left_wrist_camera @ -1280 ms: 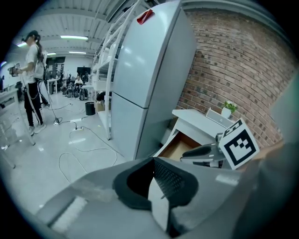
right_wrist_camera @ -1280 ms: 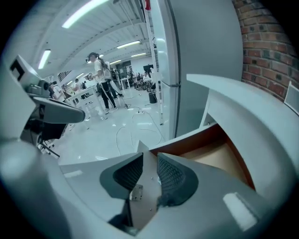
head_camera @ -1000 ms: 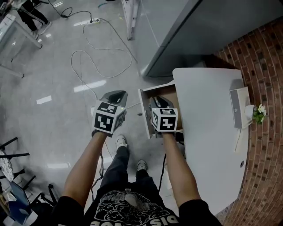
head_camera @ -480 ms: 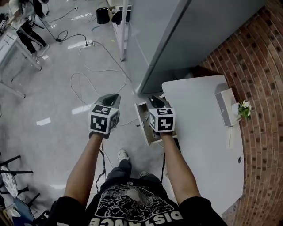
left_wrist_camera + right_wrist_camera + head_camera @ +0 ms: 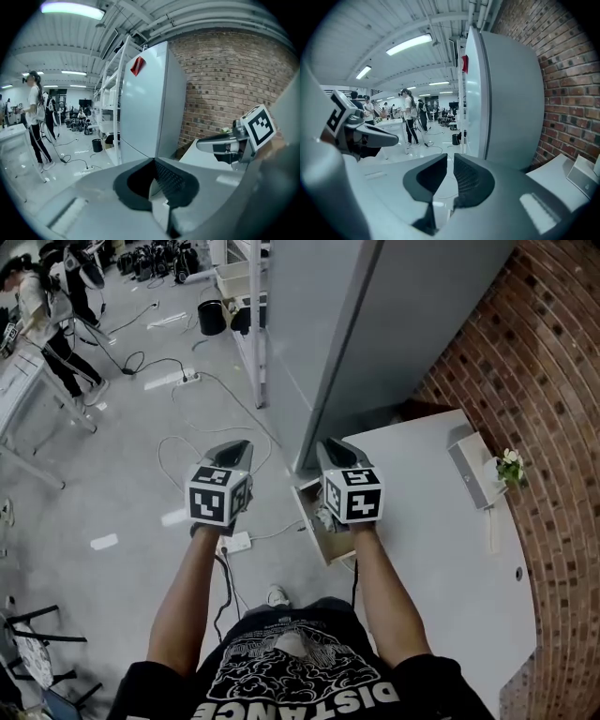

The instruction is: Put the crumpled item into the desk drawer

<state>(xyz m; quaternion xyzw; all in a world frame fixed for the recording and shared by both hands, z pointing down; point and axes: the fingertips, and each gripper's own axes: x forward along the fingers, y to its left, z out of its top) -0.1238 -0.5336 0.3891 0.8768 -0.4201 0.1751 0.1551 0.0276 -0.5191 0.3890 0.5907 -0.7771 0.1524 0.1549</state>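
Note:
The desk drawer (image 5: 326, 542) stands pulled out from the left edge of the white desk (image 5: 441, 540), its wooden inside showing. A small pale lump lies in it just under my right gripper; I cannot tell whether it is the crumpled item. My right gripper (image 5: 334, 450) hangs above the drawer, pointing away from me. In the right gripper view its jaws (image 5: 450, 161) are closing, with a narrow gap and nothing between them. My left gripper (image 5: 234, 450) hovers over the floor left of the drawer, and in the left gripper view its tips (image 5: 153, 160) meet, holding nothing.
A tall grey cabinet (image 5: 375, 324) stands behind the desk, and a brick wall (image 5: 553, 381) runs along its right. On the desk are a white box (image 5: 468, 468) and a small flowering plant (image 5: 509, 465). Cables (image 5: 187, 442) and a power strip (image 5: 234, 542) lie on the floor; people (image 5: 37, 306) stand far left.
My right gripper has lifted out of the drawer and now sits above it. Both grippers have risen and level out, and the head view has tilted up toward the room.

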